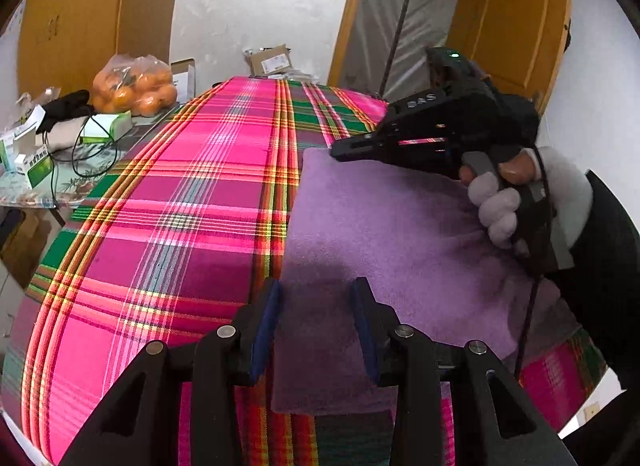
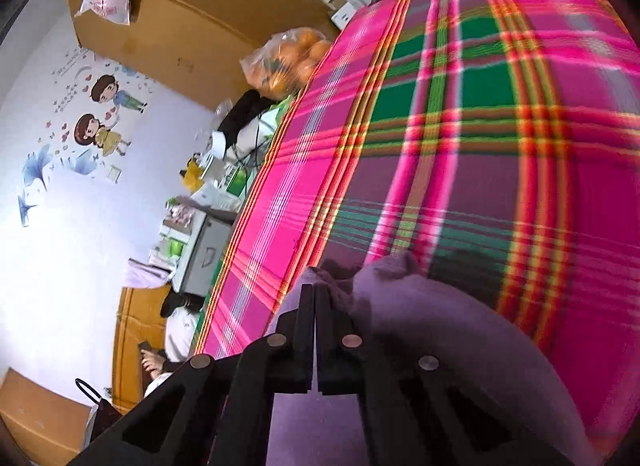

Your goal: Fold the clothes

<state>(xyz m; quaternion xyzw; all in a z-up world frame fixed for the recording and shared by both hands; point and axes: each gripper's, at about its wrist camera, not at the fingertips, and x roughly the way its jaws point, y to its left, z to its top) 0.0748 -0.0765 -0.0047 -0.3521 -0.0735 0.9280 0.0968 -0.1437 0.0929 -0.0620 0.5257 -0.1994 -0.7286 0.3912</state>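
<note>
A purple towel [image 1: 400, 234] lies flat on the pink and green plaid cover [image 1: 180, 205]. My left gripper [image 1: 316, 326] hangs just over the towel's near left part, open, with its blue pads [image 1: 266, 330] apart and the cloth lying loose between them. A gloved hand [image 1: 500, 205] holds my right gripper [image 1: 334, 149] at the towel's far left corner. In the right wrist view the right gripper [image 2: 315, 290] is shut, and the towel [image 2: 440, 346] bunches up at its tips and humps beside them over the plaid cover [image 2: 480, 105].
A side table [image 1: 24, 193] on the left carries a bag of oranges [image 1: 134, 85], small boxes [image 1: 36, 161] and a black cable. A cardboard box [image 1: 272, 59] sits beyond the far end. A wooden door [image 1: 516, 25] stands at the back right. A person [image 2: 176, 330] sits past the table.
</note>
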